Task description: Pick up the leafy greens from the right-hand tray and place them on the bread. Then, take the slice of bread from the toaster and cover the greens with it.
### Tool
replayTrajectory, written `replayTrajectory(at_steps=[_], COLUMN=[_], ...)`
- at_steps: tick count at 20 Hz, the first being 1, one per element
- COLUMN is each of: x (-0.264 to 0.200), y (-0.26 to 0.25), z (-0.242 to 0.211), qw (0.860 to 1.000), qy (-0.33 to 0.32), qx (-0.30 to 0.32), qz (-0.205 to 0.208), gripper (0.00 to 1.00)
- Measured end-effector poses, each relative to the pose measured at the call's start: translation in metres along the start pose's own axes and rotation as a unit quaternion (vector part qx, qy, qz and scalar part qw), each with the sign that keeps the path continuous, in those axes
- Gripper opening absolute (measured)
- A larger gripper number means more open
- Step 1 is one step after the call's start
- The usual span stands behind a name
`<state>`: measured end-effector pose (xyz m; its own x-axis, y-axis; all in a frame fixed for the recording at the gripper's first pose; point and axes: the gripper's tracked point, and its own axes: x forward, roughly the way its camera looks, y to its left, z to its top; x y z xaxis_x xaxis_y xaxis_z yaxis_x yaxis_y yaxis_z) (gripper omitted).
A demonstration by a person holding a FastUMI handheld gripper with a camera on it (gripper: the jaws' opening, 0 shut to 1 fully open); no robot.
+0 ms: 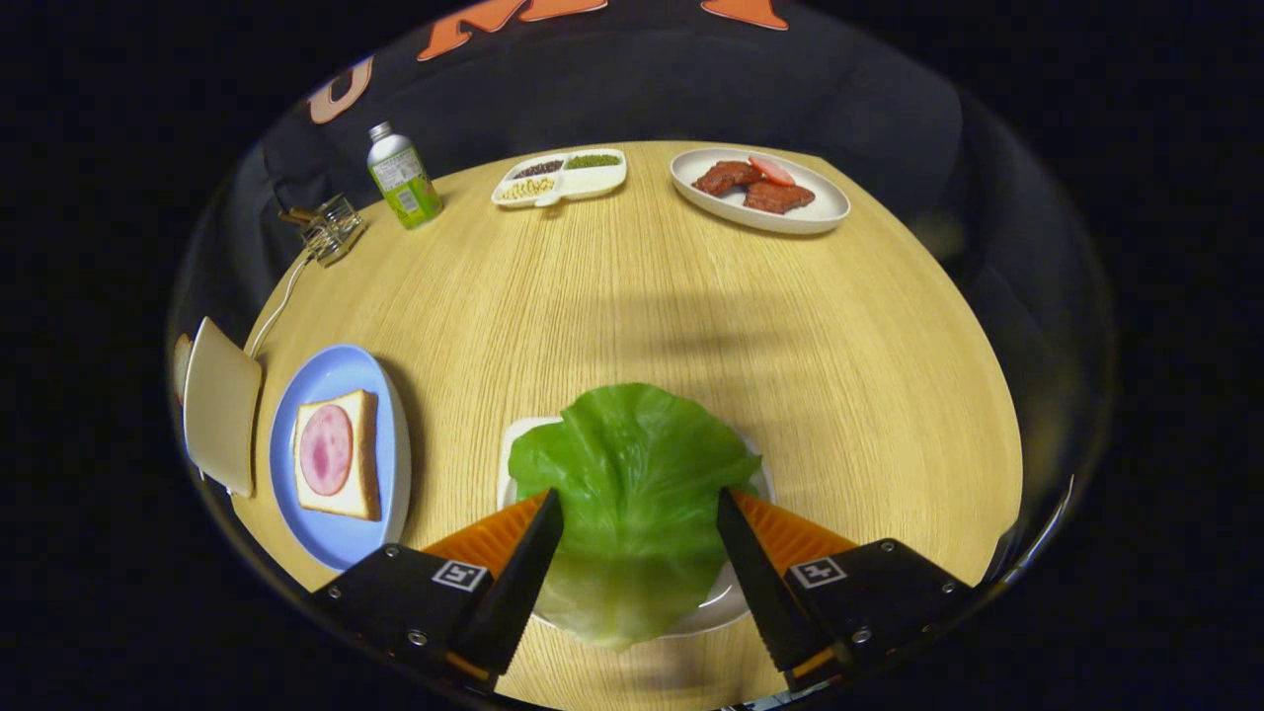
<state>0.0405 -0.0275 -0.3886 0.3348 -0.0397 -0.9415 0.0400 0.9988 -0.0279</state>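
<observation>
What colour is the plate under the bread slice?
Light blue plate, seen in the gripper view, left of the open gripper.

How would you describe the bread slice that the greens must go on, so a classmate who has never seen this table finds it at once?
Start at the round wooden table and find the blue plate left of the open gripper, whose fingers straddle the lettuce leaf. The bread slice lies flat on that plate. It alone carries a round pink slice of ham.
</observation>
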Motion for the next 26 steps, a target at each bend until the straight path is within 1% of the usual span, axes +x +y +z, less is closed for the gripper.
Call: replayTrajectory(at_steps=[2, 3, 4, 5, 6, 7, 8, 11, 12, 13, 14, 15, 16, 17, 19, 22, 26], x=[0.0, 0.0, 0.001, 0.002, 0.001, 0.001, 0.001, 0.0, 0.001, 0.001, 0.002, 0.001, 0.001, -0.001, -0.004, -0.016, -0.038], y=[0.001, 0.001, 0.0, -0.001, -0.003, -0.003, -0.003, -0.002, -0.001, 0.0, -0.001, -0.002, 0.001, 0.003, 0.007, 0.016, 0.042], z=[0.001, 0.003, 0.002, 0.004, 0.003, 0.004, 0.004, 0.004, 0.004, 0.005, 0.005, 0.006, 0.006, 0.006, 0.004, 0.004, 0.012], qw=[1.0, 1.0, 1.0, 1.0, 1.0, 1.0, 1.0, 1.0, 1.0, 1.0, 1.0, 1.0, 1.0, 0.999, 0.998, 0.997, 0.994], qy=[-0.005, -0.008, -0.005, -0.008, -0.008, -0.009, -0.011, -0.013, -0.014, -0.015, -0.016, -0.016, -0.015, -0.013, -0.015, -0.021, -0.037], qx=[-0.01, -0.007, -0.005, -0.001, 0.001, 0.001, 0.0, -0.008, -0.008, -0.006, -0.002, 0.004, 0.016, 0.03, 0.05, 0.05, 0.048], qz=[-0.004, -0.003, -0.005, -0.006, -0.007, -0.007, -0.006, -0.001, 0.0, 0.002, 0.002, 0.003, 0.012, 0.022, 0.038, 0.059, 0.094], gripper=[0.94, 0.91, 0.9, 0.85, 0.83, 0.75, 0.71, 0.42, 0.36, 0.29, 0.26, 0.2, 0.16, 0.11, 0.1, 0.1, 0.1])
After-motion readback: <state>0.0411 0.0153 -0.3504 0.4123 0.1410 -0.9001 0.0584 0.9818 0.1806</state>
